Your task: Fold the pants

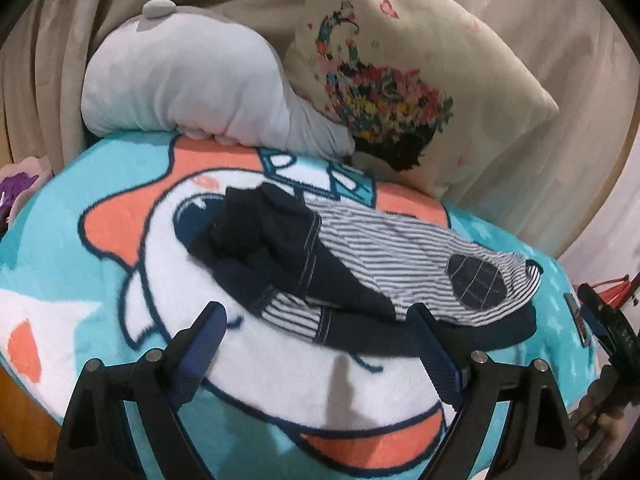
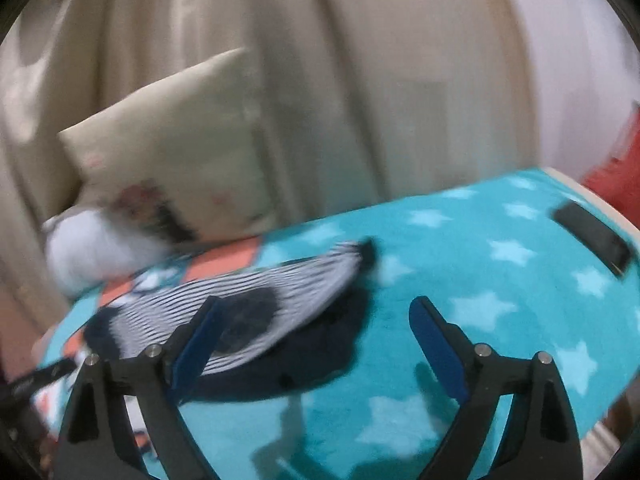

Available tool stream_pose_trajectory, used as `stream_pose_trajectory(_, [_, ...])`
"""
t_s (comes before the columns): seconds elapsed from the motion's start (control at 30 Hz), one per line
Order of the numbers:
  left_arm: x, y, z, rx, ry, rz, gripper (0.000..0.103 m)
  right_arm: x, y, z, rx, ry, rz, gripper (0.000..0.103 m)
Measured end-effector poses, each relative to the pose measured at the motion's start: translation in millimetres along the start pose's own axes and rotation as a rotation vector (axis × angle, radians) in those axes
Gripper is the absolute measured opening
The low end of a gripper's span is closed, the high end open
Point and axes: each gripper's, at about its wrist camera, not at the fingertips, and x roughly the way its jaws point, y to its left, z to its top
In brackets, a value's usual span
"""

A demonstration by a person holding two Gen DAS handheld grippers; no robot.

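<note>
Blanket [image 1: 280,380] teal, stars | pants [image 1: 360,272] bunched atop | curtain [image 1: 120,20] behind | left gripper [image 1: 316,320], right gripper [image 2: 316,312] spread

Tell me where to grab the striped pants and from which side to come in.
Grip the pants at the navy hem band, the edge nearest the left gripper. It lies as a flat, layered rim on the blanket, so low, open jaws could probably slide around it.

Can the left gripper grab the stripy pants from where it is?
Probably yes. The left gripper is open right at the near edge of the pants, which lie on top of the blanket with nothing between.
</note>
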Motion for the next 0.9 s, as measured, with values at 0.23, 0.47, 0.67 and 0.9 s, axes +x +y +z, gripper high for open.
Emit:
stream_pose_trajectory(0.23, [87.8,-57.8,46.8,-0.113,0.006,0.147,0.093,58.2,29.6,4.7,0.03,0.318,0.198,0.063])
stream_pose_trajectory(0.47, [53.1,-76.6,13.8,-0.207,0.026,0.212,0.093,59.2,31.4,-14.2,0.048,0.338,0.114,0.063])
stream_pose_trajectory(0.67, [71.9,-71.4,1.5,-0.307,0.047,0.143,0.093,90.7,21.3,-10.8,0.099,0.365,0.123,0.063])
stream_pose_trajectory(0.9, [89.1,-81.3,9.5,-0.316,0.032,0.12,0.093,124.8,24.7,-7.5,0.118,0.411,0.071,0.047])
